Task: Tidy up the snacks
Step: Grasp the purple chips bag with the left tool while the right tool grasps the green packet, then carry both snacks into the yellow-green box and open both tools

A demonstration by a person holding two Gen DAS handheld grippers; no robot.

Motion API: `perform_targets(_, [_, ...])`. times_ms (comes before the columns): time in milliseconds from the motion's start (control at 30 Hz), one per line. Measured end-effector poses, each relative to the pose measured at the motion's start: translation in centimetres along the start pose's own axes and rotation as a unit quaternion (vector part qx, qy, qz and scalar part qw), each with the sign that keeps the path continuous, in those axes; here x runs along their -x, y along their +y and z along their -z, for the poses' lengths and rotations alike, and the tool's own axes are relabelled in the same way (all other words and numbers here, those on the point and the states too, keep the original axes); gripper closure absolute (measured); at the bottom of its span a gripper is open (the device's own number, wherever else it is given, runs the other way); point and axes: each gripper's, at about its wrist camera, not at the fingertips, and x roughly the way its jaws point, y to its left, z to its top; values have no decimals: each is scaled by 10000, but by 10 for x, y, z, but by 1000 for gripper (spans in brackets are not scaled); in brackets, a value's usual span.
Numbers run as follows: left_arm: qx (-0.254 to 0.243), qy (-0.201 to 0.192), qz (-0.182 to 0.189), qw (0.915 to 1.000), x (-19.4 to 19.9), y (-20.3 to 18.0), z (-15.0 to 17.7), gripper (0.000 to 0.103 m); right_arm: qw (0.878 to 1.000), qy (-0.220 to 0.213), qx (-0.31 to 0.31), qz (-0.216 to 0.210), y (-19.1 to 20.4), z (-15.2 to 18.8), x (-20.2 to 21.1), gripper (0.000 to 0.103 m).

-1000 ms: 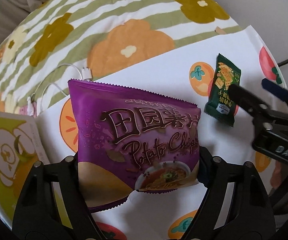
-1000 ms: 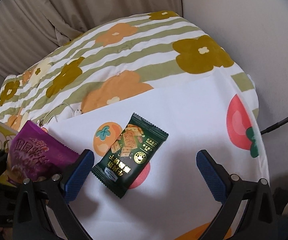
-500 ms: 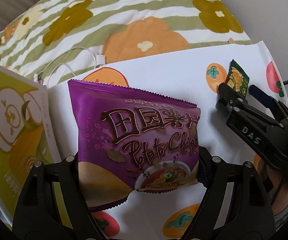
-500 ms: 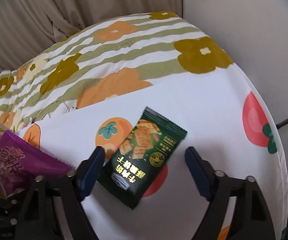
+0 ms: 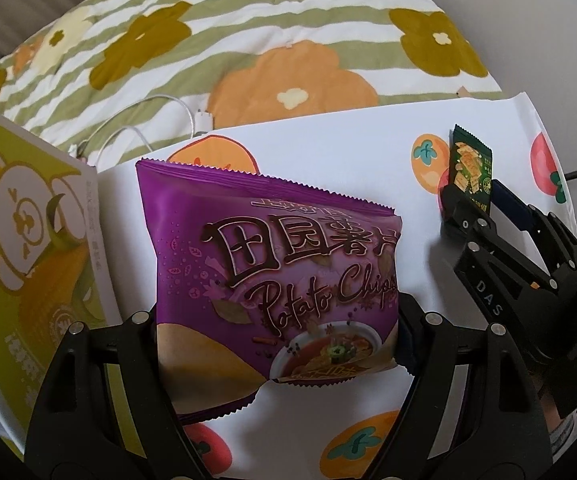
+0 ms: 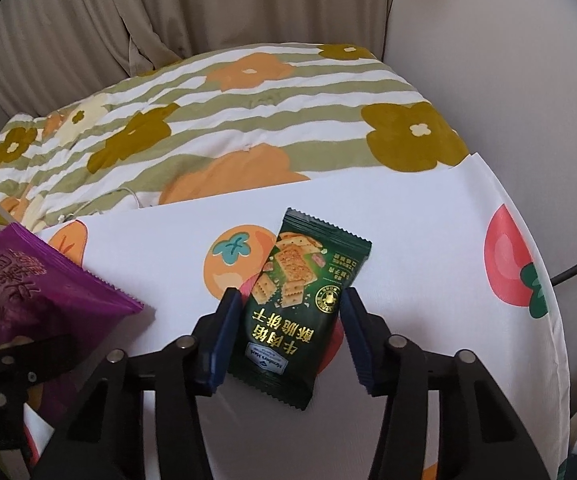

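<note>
My left gripper (image 5: 276, 320) is shut on a purple potato chip bag (image 5: 272, 272) and holds it above the white fruit-print cloth (image 5: 328, 152). The bag also shows at the left of the right wrist view (image 6: 28, 296). A dark green cracker packet (image 6: 300, 308) lies flat on the cloth. My right gripper (image 6: 288, 332) straddles its lower half, the blue pads (image 6: 218, 340) close against both long edges. From the left wrist view the right gripper (image 5: 472, 204) sits at the packet (image 5: 470, 168) on the right.
A yellow-green box with a bear drawing (image 5: 28, 240) stands at the left. A white cable (image 5: 148, 132) lies on the striped flower quilt (image 5: 248, 40) behind the cloth. A curtain (image 6: 168, 12) and a wall are at the back.
My right gripper has moved forward over the green packet and its jaws have narrowed around it. My left gripper has shifted left with the purple bag, nearer the yellow-green box.
</note>
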Motion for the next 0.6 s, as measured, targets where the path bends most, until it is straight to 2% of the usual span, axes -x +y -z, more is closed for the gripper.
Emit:
perform_targets(167, [41,-117,-2,9999,9,-2,2,25,9998,-77,-59,-145,-5,0,10,59])
perform_targets(367, [132,-433,30,9990,39,-8,5,25,9989,-360,-4,-303,-10,-10,45,60])
perform_targets(600, [447,-1080,109,9931,107,-11,21,25,9942,-820,213,-667,-11,-28,112,60])
